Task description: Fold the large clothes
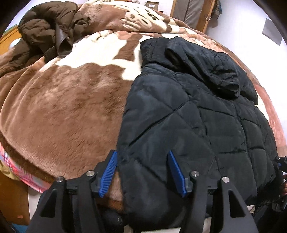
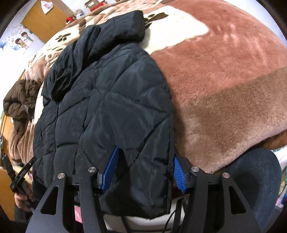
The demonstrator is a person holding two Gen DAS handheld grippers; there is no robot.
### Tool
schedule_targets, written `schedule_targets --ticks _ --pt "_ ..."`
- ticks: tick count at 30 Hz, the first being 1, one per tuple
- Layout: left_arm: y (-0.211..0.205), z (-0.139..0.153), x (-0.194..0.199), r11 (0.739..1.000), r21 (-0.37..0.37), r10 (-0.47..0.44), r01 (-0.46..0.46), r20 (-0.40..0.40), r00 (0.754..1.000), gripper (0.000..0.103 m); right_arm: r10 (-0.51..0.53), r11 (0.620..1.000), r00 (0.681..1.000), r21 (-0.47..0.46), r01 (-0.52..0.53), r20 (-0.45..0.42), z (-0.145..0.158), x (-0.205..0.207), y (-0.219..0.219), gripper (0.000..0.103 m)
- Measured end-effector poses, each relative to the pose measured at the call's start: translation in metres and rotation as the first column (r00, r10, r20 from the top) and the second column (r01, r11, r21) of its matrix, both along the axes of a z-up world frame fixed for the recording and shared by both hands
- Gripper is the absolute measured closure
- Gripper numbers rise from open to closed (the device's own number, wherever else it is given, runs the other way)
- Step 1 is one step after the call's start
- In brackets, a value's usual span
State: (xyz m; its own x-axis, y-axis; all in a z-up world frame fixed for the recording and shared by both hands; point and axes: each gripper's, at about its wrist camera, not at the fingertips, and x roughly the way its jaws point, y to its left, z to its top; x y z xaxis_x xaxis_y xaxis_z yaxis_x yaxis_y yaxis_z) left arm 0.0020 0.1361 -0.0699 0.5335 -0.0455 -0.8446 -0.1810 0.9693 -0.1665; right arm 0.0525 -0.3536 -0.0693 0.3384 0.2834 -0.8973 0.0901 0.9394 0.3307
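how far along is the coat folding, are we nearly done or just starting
Early. Done: the black puffer jacket lies spread front-up on the blanket, zipped, hood at the far end. In hand: left gripper and right gripper stand open over its near hem corners, gripping nothing. Left: every fold, plus the crumpled brown coat.

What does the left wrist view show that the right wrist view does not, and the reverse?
Only the left wrist view shows the left gripper open astride the black quilted jacket's near left edge, and a wooden frame far right.

Only the right wrist view shows the right gripper open over the jacket's near right edge, a wall cartoon sticker, a wooden cabinet and a blue-clad knee.

Both show the jacket, hood away, on the brown-and-cream blanket, with the brown jacket beyond.
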Motion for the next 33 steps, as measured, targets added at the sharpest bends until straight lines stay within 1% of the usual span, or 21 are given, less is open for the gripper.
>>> schedule_targets --ticks 3,5,7,8,9,10,11,12,13,14,15,17,18,21,23,26,29,33 --pt "0.008 -0.007 0.002 0.999 -0.043 0.026 -0.027 -0.028 0.999 0.037 0.010 1.000 1.000 -0.008 -0.010 -0.014 -0.004 0.001 0.003 0.046" --pt "0.010 -0.014 0.007 0.996 -0.084 0.027 -0.032 -0.055 0.998 0.037 0.002 1.000 0.999 0.002 -0.001 -0.041 -0.010 0.004 0.003 0.046" --pt "0.011 -0.021 0.010 0.992 -0.122 0.032 -0.040 -0.067 0.997 0.037 -0.003 1.000 0.998 0.012 0.004 -0.060 -0.014 0.007 0.003 0.046" --pt "0.010 -0.022 0.011 0.990 -0.132 0.031 -0.041 -0.073 0.997 0.041 0.002 1.000 0.998 0.009 -0.002 -0.058 -0.013 0.007 0.004 0.046" --pt "0.007 -0.022 0.012 0.990 -0.140 0.019 -0.029 -0.072 0.997 0.052 0.008 1.000 0.999 0.009 -0.008 -0.050 -0.011 0.007 0.005 0.056" --pt "0.004 -0.020 0.013 0.991 -0.136 0.007 -0.016 -0.069 0.998 0.056 0.012 1.000 0.999 0.018 -0.011 -0.039 -0.009 0.006 0.006 0.068" --pt "0.000 -0.017 0.013 0.992 -0.125 -0.005 -0.002 -0.060 0.998 0.068 0.013 1.000 0.999 0.027 -0.012 -0.031 -0.006 0.005 0.006 0.073" --pt "-0.003 -0.013 0.012 0.992 -0.125 -0.014 0.008 -0.051 0.999 0.080 0.014 0.999 1.000 0.034 -0.013 -0.023 -0.003 0.004 0.007 0.082" --pt "-0.004 -0.007 0.011 0.990 -0.141 -0.018 0.013 -0.037 0.999 0.084 0.021 0.999 1.000 0.042 -0.021 -0.005 0.004 0.003 0.008 0.087" --pt "-0.003 0.000 0.009 0.986 -0.165 -0.013 0.011 -0.016 1.000 0.088 0.025 0.999 1.000 0.044 -0.025 0.009 0.010 0.002 0.010 0.088" --pt "-0.001 0.008 0.008 0.983 -0.183 -0.009 0.009 0.002 1.000 0.089 0.031 0.998 0.999 0.055 -0.033 0.042 0.021 0.000 0.009 0.090" --pt "0.003 0.031 0.004 0.973 -0.230 0.001 0.014 0.064 0.998 0.090 0.028 0.994 0.995 0.103 -0.037 0.092 0.039 -0.004 0.008 0.091" --pt "0.003 0.045 0.001 0.971 -0.238 0.000 0.024 0.103 0.995 0.090 0.030 0.991 0.992 0.125 -0.045 0.124 0.050 -0.006 0.008 0.092" --pt "0.005 0.081 -0.005 0.974 -0.220 -0.007 0.049 0.190 0.982 0.091 0.049 0.987 0.975 0.139 -0.080 0.216 0.086 -0.013 0.007 0.092" --pt "0.011 0.099 -0.011 0.970 -0.236 0.003 0.054 0.234 0.972 0.091 0.052 0.984 0.967 0.150 -0.091 0.250 0.100 -0.020 0.004 0.092" --pt "0.020 0.116 -0.025 0.964 -0.263 0.022 0.051 0.269 0.963 0.091 0.046 0.977 0.958 0.185 -0.101 0.283 0.115 -0.037 0.001 0.092" --pt "0.026 0.125 -0.038 0.954 -0.295 0.035 0.053 0.283 0.958 0.091 0.039 0.969 0.950 0.222 -0.112 0.310 0.126 -0.054 -0.008 0.092" --pt "0.027 0.133 -0.048 0.949 -0.311 0.044 0.053 0.297 0.954 0.091 0.016 0.960 0.940 0.258 -0.111 0.342 0.136 -0.058 -0.009 0.092"
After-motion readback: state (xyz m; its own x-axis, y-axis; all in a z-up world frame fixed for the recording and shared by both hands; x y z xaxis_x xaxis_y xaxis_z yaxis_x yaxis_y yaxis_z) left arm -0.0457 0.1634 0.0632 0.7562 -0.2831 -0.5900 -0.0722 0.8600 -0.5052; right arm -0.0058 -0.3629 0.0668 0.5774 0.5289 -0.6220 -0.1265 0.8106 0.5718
